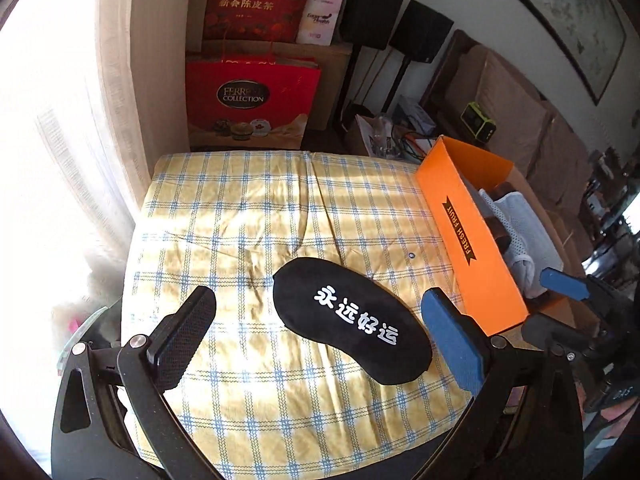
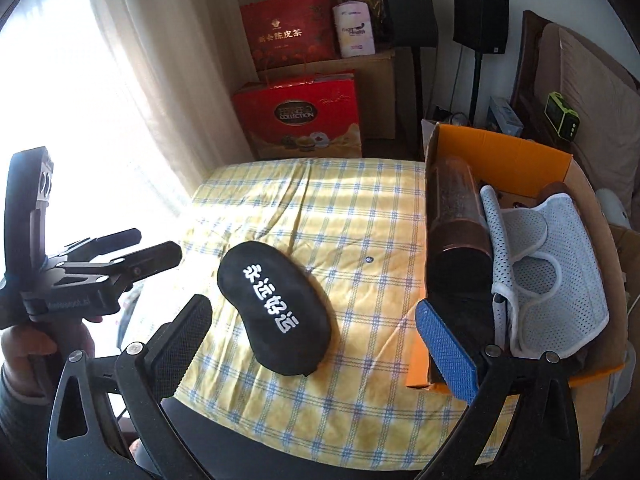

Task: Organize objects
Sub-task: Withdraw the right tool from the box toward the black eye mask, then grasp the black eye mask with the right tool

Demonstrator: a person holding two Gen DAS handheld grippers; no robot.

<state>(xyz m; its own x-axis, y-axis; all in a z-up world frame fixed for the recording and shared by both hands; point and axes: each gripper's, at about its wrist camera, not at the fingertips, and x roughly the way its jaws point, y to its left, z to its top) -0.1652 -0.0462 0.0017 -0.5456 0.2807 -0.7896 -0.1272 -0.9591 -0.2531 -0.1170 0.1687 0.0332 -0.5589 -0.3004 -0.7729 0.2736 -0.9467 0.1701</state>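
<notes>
A black eye mask (image 1: 352, 320) with white characters lies flat on the yellow checked cloth (image 1: 240, 220). My left gripper (image 1: 319, 293) hovers over the mask's near end, open, its black and blue pads apart and touching nothing. In the right wrist view the mask (image 2: 276, 312) lies between the spread fingers of my right gripper (image 2: 312, 306), which is open and holds nothing. The orange box (image 2: 500, 148) to the right holds a brown cylinder (image 2: 456, 216) and a white mesh garment (image 2: 548, 272). My left gripper (image 2: 158, 244) shows at the left, held by a hand (image 2: 24, 344).
Red gift bags (image 1: 248, 100) and a cardboard box stand behind the table's far edge, with black speakers (image 1: 424, 36) on stands beside them. A bright curtained window (image 2: 100, 80) runs along the left. A sofa (image 1: 520, 112) and a green device (image 2: 562, 118) sit past the orange box (image 1: 468, 240).
</notes>
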